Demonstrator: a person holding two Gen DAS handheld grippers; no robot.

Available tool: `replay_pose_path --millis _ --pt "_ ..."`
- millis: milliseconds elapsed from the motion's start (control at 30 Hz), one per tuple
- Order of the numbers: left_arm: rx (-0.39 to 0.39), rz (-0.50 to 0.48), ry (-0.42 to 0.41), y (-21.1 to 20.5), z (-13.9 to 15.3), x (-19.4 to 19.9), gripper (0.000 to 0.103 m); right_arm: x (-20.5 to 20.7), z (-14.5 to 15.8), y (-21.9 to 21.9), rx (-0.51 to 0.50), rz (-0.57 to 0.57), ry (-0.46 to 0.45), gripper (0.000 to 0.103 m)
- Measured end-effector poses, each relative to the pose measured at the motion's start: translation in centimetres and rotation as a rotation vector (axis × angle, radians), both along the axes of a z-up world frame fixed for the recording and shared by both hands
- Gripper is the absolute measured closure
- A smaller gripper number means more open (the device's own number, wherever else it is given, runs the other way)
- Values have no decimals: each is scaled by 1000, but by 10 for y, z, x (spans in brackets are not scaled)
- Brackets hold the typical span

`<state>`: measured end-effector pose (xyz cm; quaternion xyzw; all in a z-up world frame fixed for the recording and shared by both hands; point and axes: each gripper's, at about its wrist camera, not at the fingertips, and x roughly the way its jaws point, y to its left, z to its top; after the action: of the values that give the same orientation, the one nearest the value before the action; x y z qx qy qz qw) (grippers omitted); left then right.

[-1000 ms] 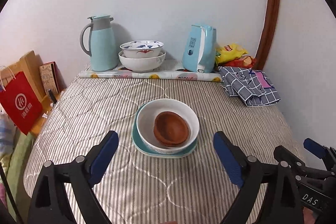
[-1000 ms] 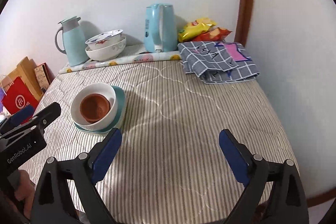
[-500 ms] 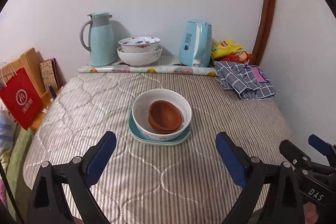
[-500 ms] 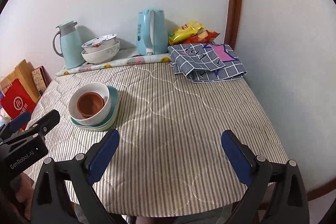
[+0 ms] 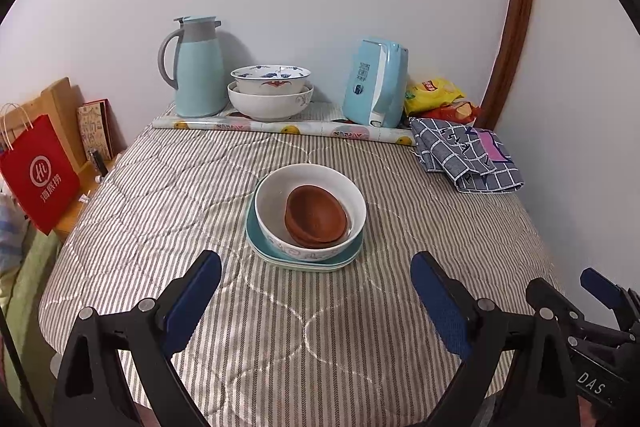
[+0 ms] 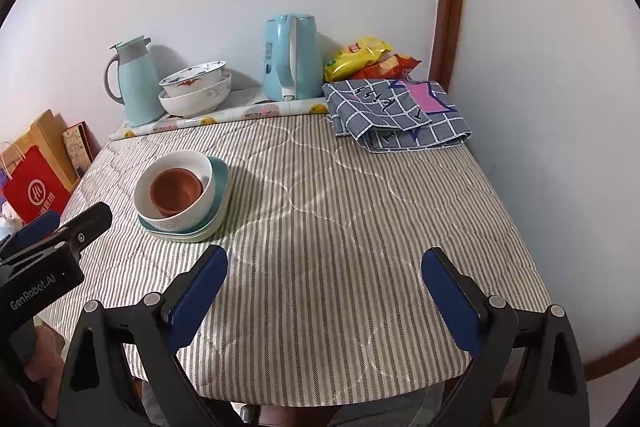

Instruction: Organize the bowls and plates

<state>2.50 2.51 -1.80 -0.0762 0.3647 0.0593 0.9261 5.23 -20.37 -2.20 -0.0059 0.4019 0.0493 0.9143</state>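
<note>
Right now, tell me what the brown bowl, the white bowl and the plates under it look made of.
Brown bowl: matte, unglazed clay or wood; can't tell which. White bowl: glossy glazed ceramic, blue pattern outside. Teal plates: smooth, probably melamine or ceramic.

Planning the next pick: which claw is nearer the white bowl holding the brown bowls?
Left. The left claw sits directly before the white bowl, open. The right claw is off to the bowl's right, farther away.

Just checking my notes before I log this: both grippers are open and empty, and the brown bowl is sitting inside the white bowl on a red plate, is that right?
Not quite: the plate is teal, not red, as the left wrist view shows. The rest holds: the brown bowl sits inside the white bowl, and the left gripper and right gripper are open and empty.
</note>
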Motion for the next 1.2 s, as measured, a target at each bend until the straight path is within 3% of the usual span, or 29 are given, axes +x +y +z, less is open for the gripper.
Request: replay_pose_path --millis 1200 --pt "-20 -7 1 2 4 -6 7 -9 12 2 16 5 -22 6"
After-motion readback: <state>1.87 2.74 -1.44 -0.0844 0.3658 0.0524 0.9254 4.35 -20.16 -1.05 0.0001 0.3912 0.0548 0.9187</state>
